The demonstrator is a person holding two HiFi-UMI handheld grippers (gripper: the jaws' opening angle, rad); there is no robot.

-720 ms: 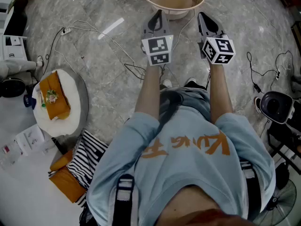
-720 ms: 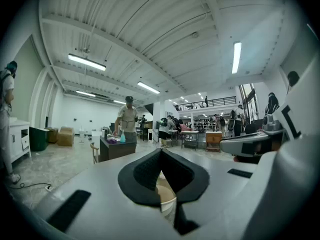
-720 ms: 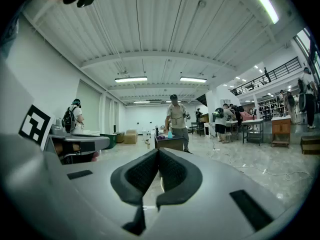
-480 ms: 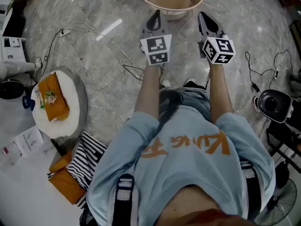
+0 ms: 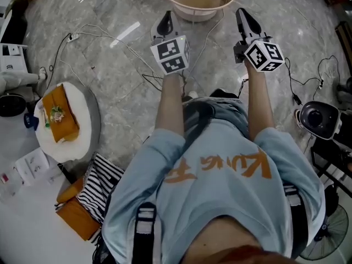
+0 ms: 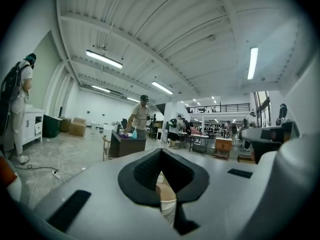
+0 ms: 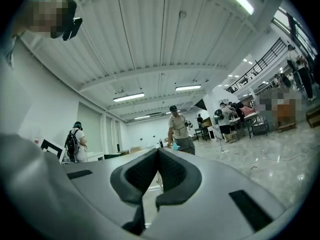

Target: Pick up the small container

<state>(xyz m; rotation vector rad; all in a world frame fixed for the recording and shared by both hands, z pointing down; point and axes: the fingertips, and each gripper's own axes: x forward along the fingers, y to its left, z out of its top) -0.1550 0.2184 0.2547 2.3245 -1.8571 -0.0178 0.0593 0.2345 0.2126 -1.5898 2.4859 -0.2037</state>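
Note:
A beige round basin (image 5: pixel 190 14) stands on the marble floor at the top of the head view, just beyond both grippers. My left gripper (image 5: pixel 164 21) is held in the air to the near left of it, jaws together and empty. My right gripper (image 5: pixel 242 15) hovers to the near right of it, also shut with nothing in it. Both gripper views point level across a large hall. In the left gripper view the left gripper (image 6: pixel 160 153) has its tips meeting, and a beige rounded shape (image 6: pixel 167 201) shows below the pads. In the right gripper view the right gripper (image 7: pixel 158 152) is closed.
Thin cables (image 5: pixel 110 37) trail over the floor left of the basin. A round white stool (image 5: pixel 82 139) with an orange item stands at left, a striped bag (image 5: pixel 102 186) below it. A black device (image 5: pixel 316 120) sits at right. Several people stand in the hall (image 6: pixel 141 115).
Both grippers have spread apart: the left one moved left, the right one moved right and slightly up. Both stayed shut.

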